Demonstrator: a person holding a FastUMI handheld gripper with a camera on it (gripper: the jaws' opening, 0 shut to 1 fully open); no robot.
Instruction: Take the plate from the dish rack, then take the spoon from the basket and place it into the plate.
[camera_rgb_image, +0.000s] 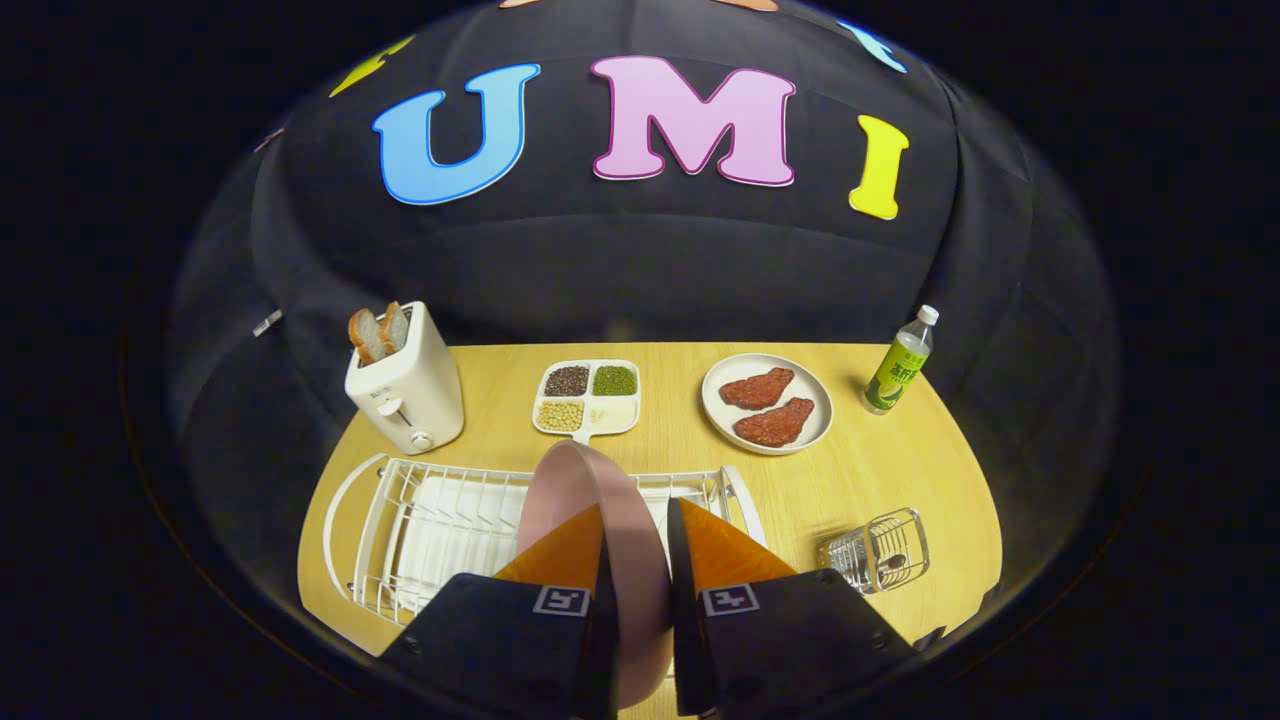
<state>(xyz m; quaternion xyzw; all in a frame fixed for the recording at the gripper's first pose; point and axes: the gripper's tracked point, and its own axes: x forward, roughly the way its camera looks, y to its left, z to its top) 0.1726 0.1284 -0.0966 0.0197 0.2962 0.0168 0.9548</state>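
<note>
Left to right on the tabletop (880, 470): toaster (408, 392), white dish rack (440, 530), the pink plate (610, 540) on edge above the rack and grasped between the jaws of the gripper (636, 545), then the wire basket (880, 550) holding the spoon (893, 562).
</note>
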